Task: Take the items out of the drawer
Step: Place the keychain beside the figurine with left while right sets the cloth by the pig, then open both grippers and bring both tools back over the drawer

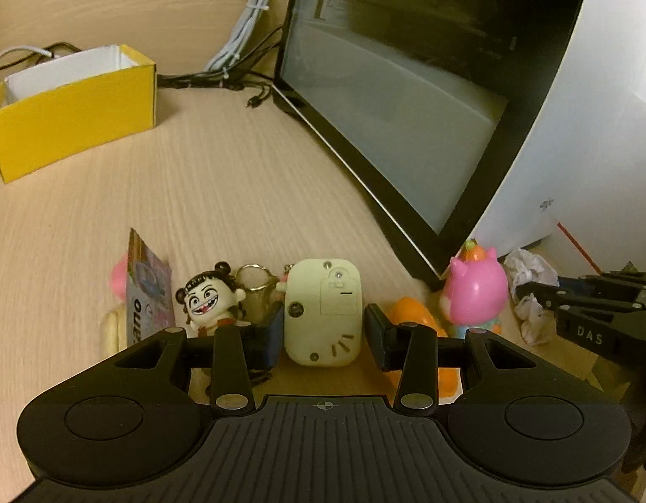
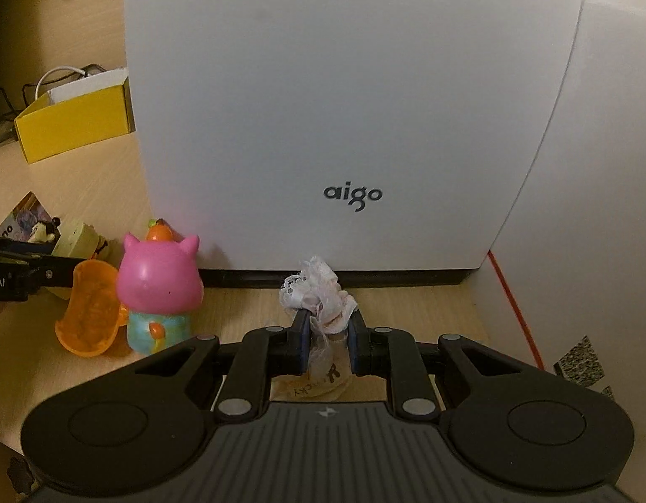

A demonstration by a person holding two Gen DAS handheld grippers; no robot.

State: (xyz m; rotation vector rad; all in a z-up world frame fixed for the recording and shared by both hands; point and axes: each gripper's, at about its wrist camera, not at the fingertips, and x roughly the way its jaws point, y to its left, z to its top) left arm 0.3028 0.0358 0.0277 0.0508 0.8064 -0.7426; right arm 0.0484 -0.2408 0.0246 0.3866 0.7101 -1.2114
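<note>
My left gripper [image 1: 323, 329] has its jaws spread wide around a cream plastic toy [image 1: 322, 311] — the pads sit at either flank, the left one looks to be against it and the right one just off it, so I can't call it a firm grip. The toy stands on the wooden desk [image 1: 222, 176], back side toward me, with a small hatch and screws showing. Just left of it, a grinning figurine [image 1: 209, 298] with a key ring [image 1: 252, 278], and beyond that a printed card [image 1: 149, 289] leaning upright. To the right, an orange shell [image 1: 411, 314] and a pink pig toy [image 1: 476, 289] close to the black-framed panel [image 1: 406, 105].

Over on my right gripper [image 2: 329, 329] — jaws pressed together, pinching a white lace pouch [image 2: 319, 293], its frilled top bunched up above the pads. It hangs right in front of the white aigo case [image 2: 352, 125]. The pig sits off to the left in this view, the orange shell leaning beside it. A yellow box [image 1: 71, 113] sits open well back on the desk, cables [image 1: 243, 33] trailing behind it.
</note>
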